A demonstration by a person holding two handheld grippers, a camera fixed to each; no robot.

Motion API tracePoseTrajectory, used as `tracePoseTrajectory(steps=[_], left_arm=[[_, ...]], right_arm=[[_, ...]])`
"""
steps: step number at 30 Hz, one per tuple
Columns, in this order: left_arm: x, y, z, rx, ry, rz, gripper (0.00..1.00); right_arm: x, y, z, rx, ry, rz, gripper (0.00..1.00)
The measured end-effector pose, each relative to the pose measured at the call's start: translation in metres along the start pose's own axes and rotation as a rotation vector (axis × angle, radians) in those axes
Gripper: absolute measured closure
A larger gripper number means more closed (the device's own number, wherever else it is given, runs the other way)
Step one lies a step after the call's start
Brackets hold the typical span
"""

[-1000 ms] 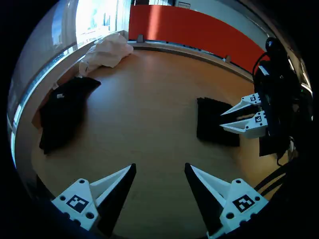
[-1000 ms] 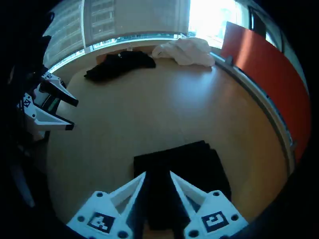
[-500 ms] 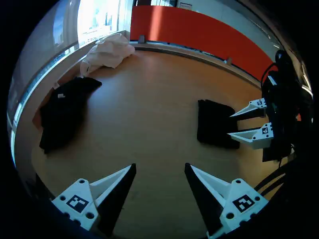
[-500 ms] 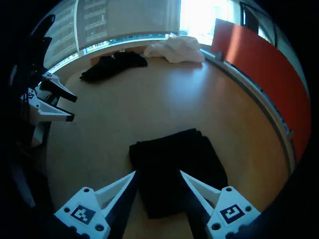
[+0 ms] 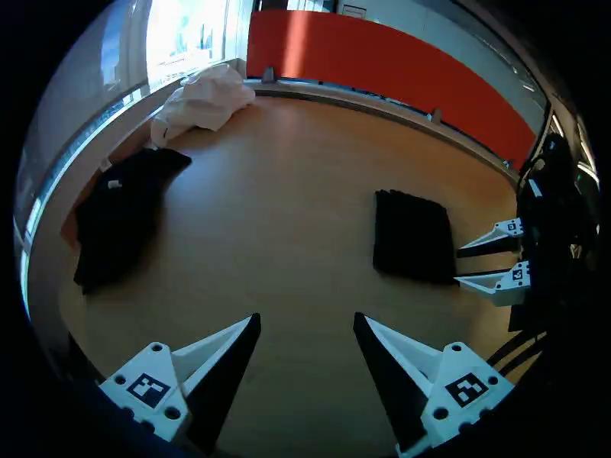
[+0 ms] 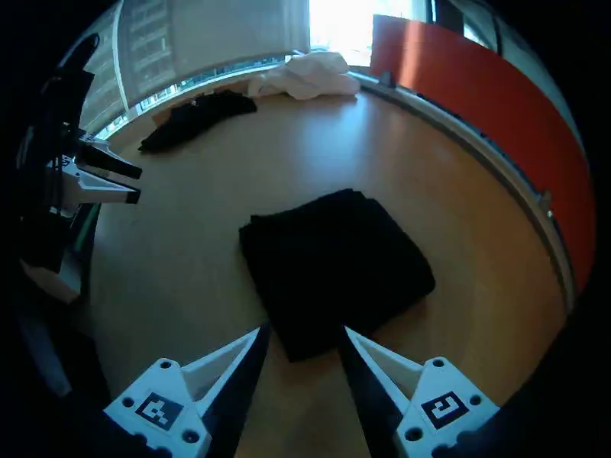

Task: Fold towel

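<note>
Released since a second ago, the towel (image 6: 336, 267) lies as a compact black rectangle flat on the wooden table (image 6: 191, 252), probably left there because the fold looks finished. At its near edge the right gripper (image 6: 302, 332) has drawn back, jaws apart and gripping nothing (no reason to hold on now). Well to the left, the left gripper (image 5: 305, 317) hangs spread and empty; a black heap (image 5: 122, 214) and a pale heap (image 5: 206, 95) sit at the far side.

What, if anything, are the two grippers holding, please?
Nothing: the left gripper and the right gripper are both open; the folded black towel lies free on the table.
</note>
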State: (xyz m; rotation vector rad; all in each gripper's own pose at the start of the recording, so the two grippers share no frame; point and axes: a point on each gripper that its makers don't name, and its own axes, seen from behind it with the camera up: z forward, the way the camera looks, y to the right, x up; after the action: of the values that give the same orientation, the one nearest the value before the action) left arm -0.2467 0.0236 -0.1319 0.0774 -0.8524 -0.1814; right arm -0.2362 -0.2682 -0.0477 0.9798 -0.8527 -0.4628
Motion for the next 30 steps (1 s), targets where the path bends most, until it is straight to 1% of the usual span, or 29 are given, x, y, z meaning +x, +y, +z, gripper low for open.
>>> tracePoseTrajectory(steps=[3,9,15,21,25,30], left_arm=[[0.000,0.002,0.001,-0.002,0.000,0.003,0.10],[-0.001,0.005,0.001,-0.006,-0.003,0.008,0.10],[-0.002,0.007,0.001,-0.009,-0.003,0.008,0.10],[-0.004,0.007,0.001,-0.008,-0.006,0.007,0.10],[-0.005,0.007,0.000,-0.009,-0.007,0.010,0.10],[-0.005,0.007,0.000,-0.009,-0.007,0.013,0.10]], right_arm=[[-0.008,0.001,-0.001,-0.009,-0.008,0.013,0.34],[-0.011,0.001,-0.001,-0.018,-0.008,0.028,0.34],[-0.022,0.002,0.004,-0.036,-0.024,0.046,0.36],[-0.029,0.004,0.010,-0.059,-0.028,0.082,0.39],[-0.029,0.005,0.012,-0.068,-0.022,0.099,0.49],[-0.030,0.008,0.014,-0.075,-0.021,0.114,0.69]])
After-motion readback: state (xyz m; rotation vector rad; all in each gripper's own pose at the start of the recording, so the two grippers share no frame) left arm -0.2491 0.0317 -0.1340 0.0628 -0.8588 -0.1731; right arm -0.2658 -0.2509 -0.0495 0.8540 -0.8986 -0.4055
